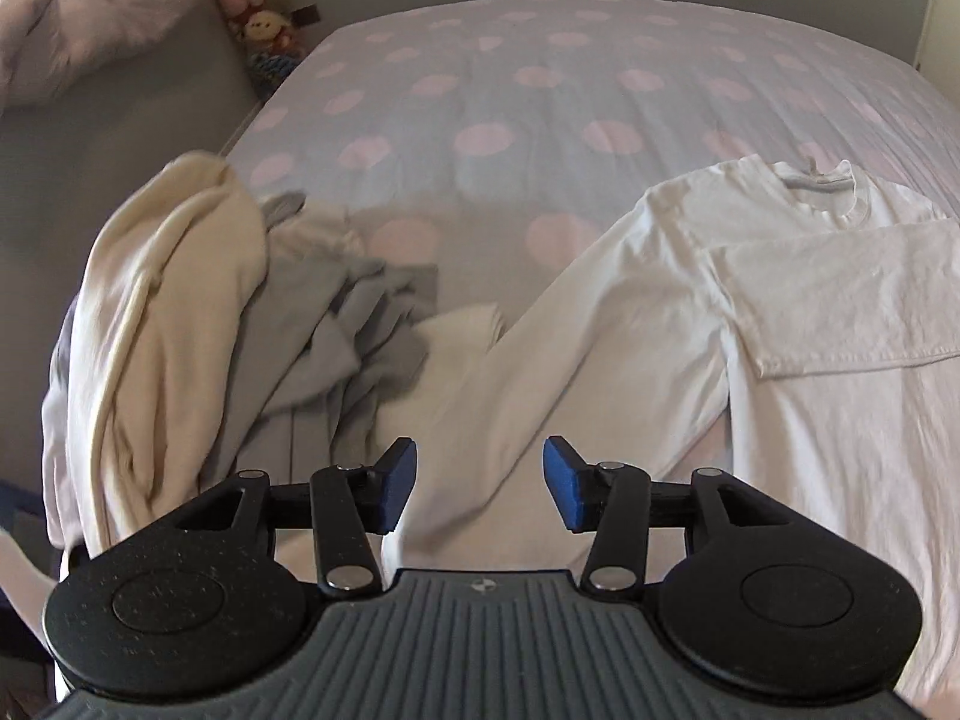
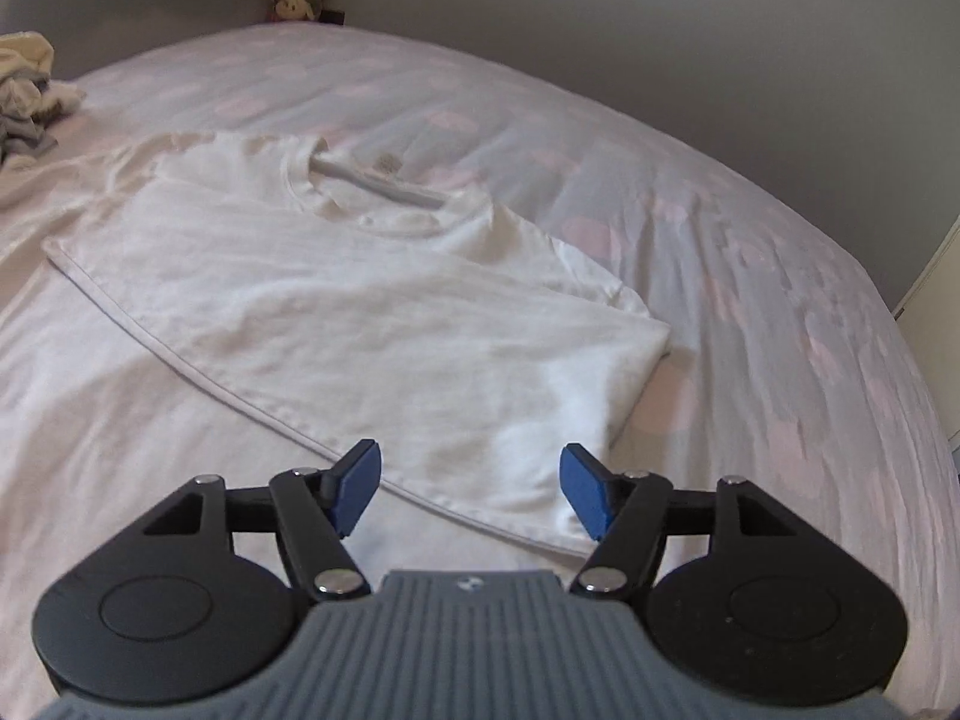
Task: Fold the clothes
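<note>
**Clerk:** Item one, white T-shirt (image 2: pixel 336 300). Where did it lie?

**Keeper:** Flat on the bed (image 2: pixel 750 192), collar toward the far side. Its right sleeve (image 1: pixel 840 294) was folded inward across the chest, while the left sleeve (image 1: pixel 540 348) stretched out toward a heap of unfolded clothes (image 1: pixel 240 330), cream and grey, at the bed's left edge.

**Clerk:** Handling?

**Keeper:** Judged light, soft and limp; thin cotton that would sag and wrinkle when lifted and slide easily on the sheet. Not fragile. Best taken by a hemmed edge or a corner, where the cloth is doubled and a pinch holds.

**Clerk:** Item two, left gripper (image 1: pixel 479 483)?

**Keeper:** Jaws spread wide, nothing between them. It hovered low over the near part of the outstretched left sleeve, pointing away across the bed.

**Clerk:** Item three, right gripper (image 2: pixel 469 489)?

**Keeper:** Also spread and empty, poised just above the near right corner of the folded flap, its seam running between the jaws.

**Clerk:** Stage of the fold?

**Keeper:** One side lay folded in, the other lay out. A pinch at the left sleeve's edge would suit folding that side.

**Clerk:** Other entries?

**Keeper:** Plush toys (image 1: pixel 258 0) stacked in the far left corner.
</note>
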{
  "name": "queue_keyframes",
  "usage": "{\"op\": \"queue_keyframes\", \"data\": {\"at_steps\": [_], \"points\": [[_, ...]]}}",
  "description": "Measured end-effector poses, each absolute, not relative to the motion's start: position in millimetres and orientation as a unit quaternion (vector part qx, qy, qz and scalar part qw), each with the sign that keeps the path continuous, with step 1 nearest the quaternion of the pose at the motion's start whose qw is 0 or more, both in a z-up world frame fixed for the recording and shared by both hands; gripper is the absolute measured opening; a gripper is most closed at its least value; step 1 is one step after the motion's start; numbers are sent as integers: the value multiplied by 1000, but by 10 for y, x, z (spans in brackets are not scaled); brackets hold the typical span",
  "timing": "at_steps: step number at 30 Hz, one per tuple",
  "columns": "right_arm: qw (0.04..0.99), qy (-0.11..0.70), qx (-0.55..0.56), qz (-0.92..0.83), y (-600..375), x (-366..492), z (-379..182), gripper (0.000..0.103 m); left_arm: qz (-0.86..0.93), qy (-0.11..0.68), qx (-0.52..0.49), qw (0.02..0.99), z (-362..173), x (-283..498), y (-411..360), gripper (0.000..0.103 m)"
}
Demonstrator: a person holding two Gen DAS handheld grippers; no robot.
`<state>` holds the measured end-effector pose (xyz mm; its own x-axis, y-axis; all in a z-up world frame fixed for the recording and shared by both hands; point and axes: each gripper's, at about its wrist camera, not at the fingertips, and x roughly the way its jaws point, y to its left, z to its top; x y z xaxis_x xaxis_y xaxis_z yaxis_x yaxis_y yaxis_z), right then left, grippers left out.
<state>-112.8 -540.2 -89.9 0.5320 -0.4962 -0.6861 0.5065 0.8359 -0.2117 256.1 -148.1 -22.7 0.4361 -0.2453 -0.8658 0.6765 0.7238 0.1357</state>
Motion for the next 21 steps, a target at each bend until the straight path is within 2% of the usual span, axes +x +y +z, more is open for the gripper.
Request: {"op": "queue_keyframes", "data": {"at_steps": [1,4,17,18,20,21], "points": [[884,373,16,-283,-5308,-1141,-866,73,-278,455,233,813,-287,2527,-1339,46],[900,340,63,-264,-5050,-1213,-829,74,-263,474,210,814,-465,2428,-915,46],[886,353,135,-269,-4343,-1438,-799,74,-203,537,94,813,-1266,2489,-213,45],[884,357,136,-269,-4308,-1449,-793,74,-202,543,83,811,-1323,2482,-177,42],[882,363,132,-269,-4246,-1447,-771,74,-200,532,70,820,-1313,2444,-105,24],[883,364,129,-268,-4220,-1443,-756,74,-199,526,63,824,-1304,2424,-69,8]]}}
